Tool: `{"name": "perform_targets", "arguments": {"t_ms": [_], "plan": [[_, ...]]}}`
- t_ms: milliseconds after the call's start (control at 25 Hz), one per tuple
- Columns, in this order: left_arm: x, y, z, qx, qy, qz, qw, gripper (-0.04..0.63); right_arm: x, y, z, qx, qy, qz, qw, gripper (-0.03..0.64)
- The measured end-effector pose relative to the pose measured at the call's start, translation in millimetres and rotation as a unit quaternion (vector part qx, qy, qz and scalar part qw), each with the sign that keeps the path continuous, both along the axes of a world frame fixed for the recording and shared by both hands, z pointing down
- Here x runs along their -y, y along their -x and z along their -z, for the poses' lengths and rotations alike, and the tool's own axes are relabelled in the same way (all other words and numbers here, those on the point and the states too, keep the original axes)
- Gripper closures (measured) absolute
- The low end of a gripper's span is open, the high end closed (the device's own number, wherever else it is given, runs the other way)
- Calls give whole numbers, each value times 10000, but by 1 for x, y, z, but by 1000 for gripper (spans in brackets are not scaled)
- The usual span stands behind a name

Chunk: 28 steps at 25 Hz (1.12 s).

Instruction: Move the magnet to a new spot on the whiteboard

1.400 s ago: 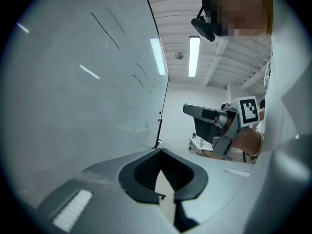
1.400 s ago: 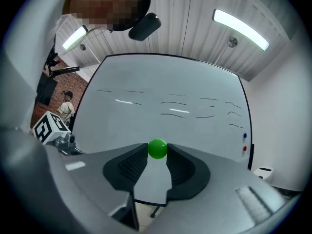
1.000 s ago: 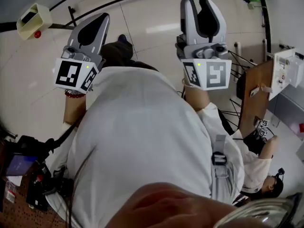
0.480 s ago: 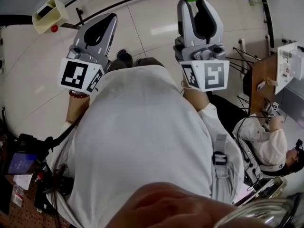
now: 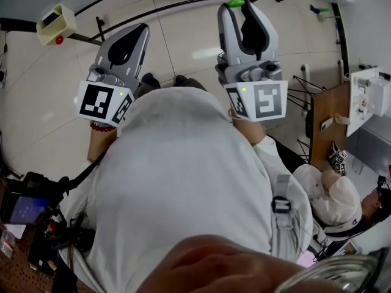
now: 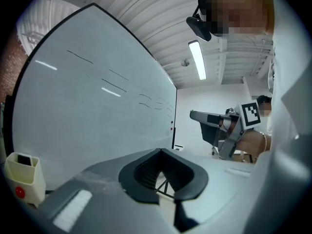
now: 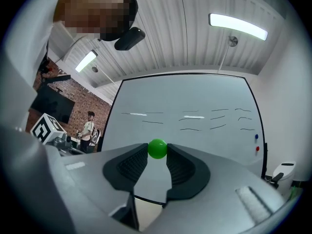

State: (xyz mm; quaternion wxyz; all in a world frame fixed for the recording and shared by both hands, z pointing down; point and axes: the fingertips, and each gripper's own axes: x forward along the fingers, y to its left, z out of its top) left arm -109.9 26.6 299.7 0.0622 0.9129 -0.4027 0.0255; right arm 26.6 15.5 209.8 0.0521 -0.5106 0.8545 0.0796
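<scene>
1. Head view: the right gripper point(image 5: 238, 10) points away from the person, its jaws clamped on a small round green magnet point(image 5: 236, 2) held at their tips. The magnet is a ball, so it shows no long axis and no facing. The left gripper point(image 5: 143, 29) points the same way, to the left of it, with its jaws together and nothing between them. Compared with half a second ago, the right gripper sits a little further left and the magnet is still pinched at its tips.
2. Left gripper view: the jaw tips meet, with no object between them. The large black-framed whiteboard point(image 6: 87, 111) fills the left side, and a cream plastic box point(image 6: 22, 172) with a red dot sits at its near left.
3. Right gripper view: the green magnet point(image 7: 157, 148) sits between the two jaw tips, touching both, in front of the whiteboard point(image 7: 195, 106). I cannot tell whether it touches the board.
</scene>
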Motion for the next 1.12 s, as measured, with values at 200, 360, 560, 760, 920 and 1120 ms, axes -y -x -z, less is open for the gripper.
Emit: {"name": "perform_targets", "arguments": {"t_ms": [200, 360, 560, 760, 920, 1120], "plan": [[-19, -68, -10, -59, -14, 241, 9997, 589, -14, -55, -12, -22, 24, 422, 9991, 497], [-26, -84, -23, 3, 186, 379, 9991, 589, -13, -72, -32, 137, 256, 596, 9978, 497], [-19, -79, -17, -64, 146, 453, 9988, 589, -9, -73, -31, 188, 273, 608, 9976, 497], [-24, -78, -16, -11, 37, 356, 9994, 589, -19, -72, -33, 146, 226, 498, 9984, 497], [-37, -83, -17, 50, 36, 92, 9999, 589, -34, -68, -34, 103, 230, 373, 9990, 497], [-51, -67, -9, 2, 61, -57, 10000, 589, -49, -47, -32, 66, 361, 239, 9990, 496]]}}
